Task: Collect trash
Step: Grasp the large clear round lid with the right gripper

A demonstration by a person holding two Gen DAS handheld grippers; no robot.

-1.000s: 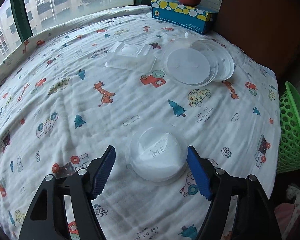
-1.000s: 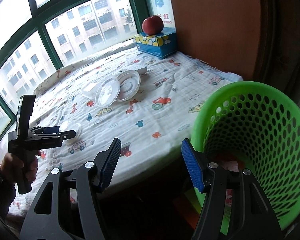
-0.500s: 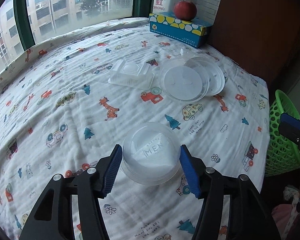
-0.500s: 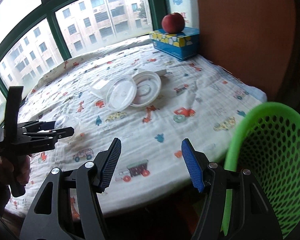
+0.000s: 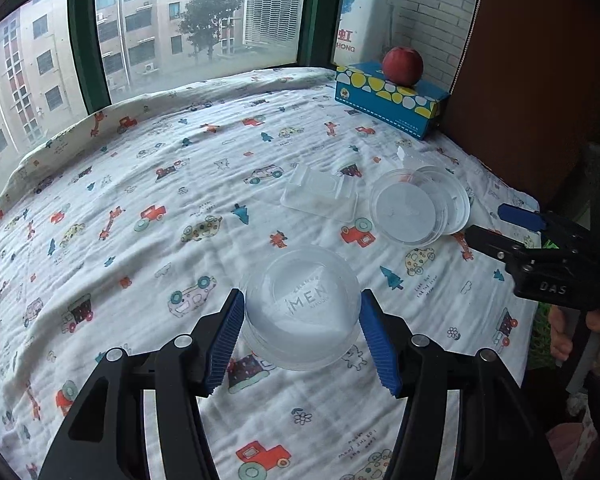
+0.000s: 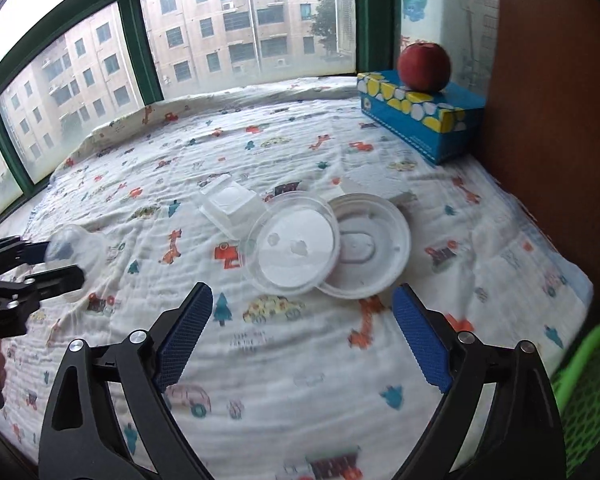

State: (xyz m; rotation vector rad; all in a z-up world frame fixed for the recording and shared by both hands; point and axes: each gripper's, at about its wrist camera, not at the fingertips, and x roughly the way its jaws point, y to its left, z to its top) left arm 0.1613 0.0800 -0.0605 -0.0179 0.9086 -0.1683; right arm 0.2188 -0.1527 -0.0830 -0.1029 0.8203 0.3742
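Your left gripper (image 5: 302,334) has its fingers pinching a clear round tub (image 5: 302,312) marked "MEN", blue pads touching its sides; the tub sits low over the printed cloth (image 5: 140,184) near the front edge. Your right gripper (image 6: 300,334) hangs above the cloth with fingers spread wide and nothing between them. Just beyond it lie two clear round lids (image 6: 296,250), overlapping, the left one on top. A clear square tray (image 6: 230,204) touches them on the left. At the far right corner an apple (image 6: 424,66) rests on a blue box (image 6: 420,116). A green basket (image 6: 584,396) shows at the right edge, off the cloth. Window (image 6: 236,28) behind.
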